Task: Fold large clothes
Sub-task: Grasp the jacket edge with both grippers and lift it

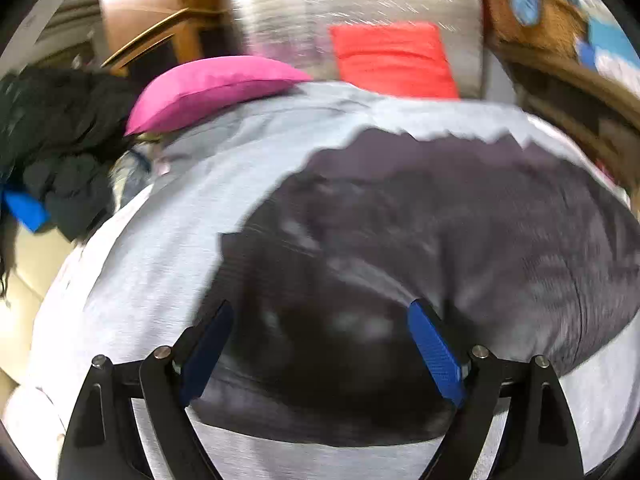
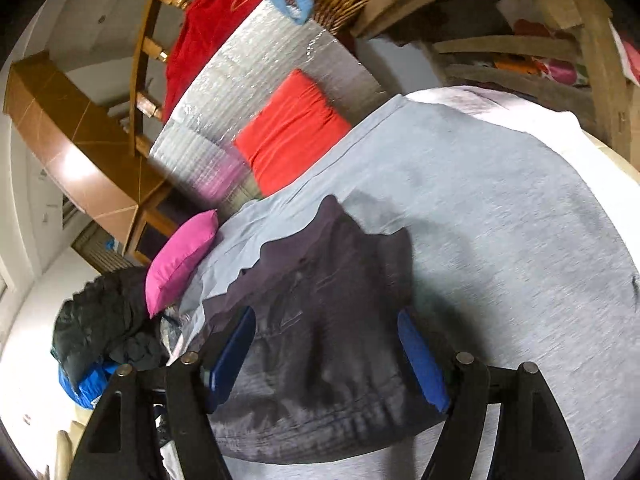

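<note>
Risk: dark charcoal-grey crumpled garment (image 1: pixel 420 220) bunching or folding crooked if grabbed mid-panel instead of at hem/corner; motion blur hides edges, so a mis-grab looks likely. Could also snag light grey-blue bedsheet (image 1: pixel 168 220) underneath. Left gripper (image 1: pixel 320 344) spread wide, blue pads either side of dark cloth, gripping nothing. Right gripper (image 2: pixel 328 352) likewise wide apart over same garment, empty. Garment lying on sheet, near pink cushion (image 2: pixel 180 260).

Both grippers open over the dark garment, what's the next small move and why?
Probably lower both and pinch the near edge of the dark garment. The left gripper and right gripper both stand open and hold nothing, with the garment spread flat on the grey sheet between their fingers.
</note>
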Demonstrator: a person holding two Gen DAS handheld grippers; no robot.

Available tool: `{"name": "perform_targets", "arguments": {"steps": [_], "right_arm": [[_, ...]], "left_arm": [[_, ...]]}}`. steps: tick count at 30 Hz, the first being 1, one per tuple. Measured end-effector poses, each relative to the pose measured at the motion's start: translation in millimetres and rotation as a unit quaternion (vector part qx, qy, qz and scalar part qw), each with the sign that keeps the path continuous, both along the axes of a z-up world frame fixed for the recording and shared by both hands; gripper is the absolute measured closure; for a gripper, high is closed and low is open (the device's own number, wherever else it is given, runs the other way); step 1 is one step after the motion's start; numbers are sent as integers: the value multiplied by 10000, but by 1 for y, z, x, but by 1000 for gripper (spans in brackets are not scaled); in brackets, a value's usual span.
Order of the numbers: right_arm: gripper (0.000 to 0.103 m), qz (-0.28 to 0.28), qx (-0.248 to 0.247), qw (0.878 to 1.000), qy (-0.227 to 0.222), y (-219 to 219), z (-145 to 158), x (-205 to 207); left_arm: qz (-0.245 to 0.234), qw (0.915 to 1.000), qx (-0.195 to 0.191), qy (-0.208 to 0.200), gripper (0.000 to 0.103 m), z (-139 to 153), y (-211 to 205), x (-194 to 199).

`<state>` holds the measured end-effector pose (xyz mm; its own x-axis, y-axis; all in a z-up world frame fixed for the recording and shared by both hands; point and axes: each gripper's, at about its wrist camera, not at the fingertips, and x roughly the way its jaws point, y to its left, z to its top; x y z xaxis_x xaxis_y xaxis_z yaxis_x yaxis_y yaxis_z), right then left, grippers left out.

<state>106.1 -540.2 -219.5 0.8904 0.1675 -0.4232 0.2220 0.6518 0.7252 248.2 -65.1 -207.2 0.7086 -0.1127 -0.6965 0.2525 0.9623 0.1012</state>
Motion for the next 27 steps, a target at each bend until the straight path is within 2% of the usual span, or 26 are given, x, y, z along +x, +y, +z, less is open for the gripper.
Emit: {"name": "perform_targets", "arguments": {"steps": [3, 6, 10, 12, 16, 20, 26, 27], "right_arm": [[26, -23, 300, 9995, 22, -23, -9, -2], [26, -83, 645, 9978, 104, -45, -22, -2], [26, 202, 1262, 9917, 141, -66, -40, 11], [26, 404, 1452, 9883, 235, -69, -46, 26], [26, 705, 1356, 9869, 517, -65, -49, 55], [26, 1079, 1047, 9839, 961, -55, -52, 86], [26, 1647, 1073, 9714, 1335, -50, -75, 114], [25, 1735, 1109, 9701, 1285, -50, -77, 116]], "left_arm": [[307, 9991, -236, 192, 14, 7, 33, 21], [442, 9961, -322, 696, 14, -1, 57, 46], [352, 9846, -900, 1456, 14, -24, 81, 77], [183, 9742, -1330, 1816, 14, -34, 85, 86], [-102, 9649, -1646, 2043, 14, -42, 82, 94], [-306, 9422, -2155, 2547, 14, -56, 88, 115], [-758, 9316, -2346, 2669, 14, -60, 80, 133], [-892, 9255, -2429, 2765, 14, -61, 77, 135]]}}
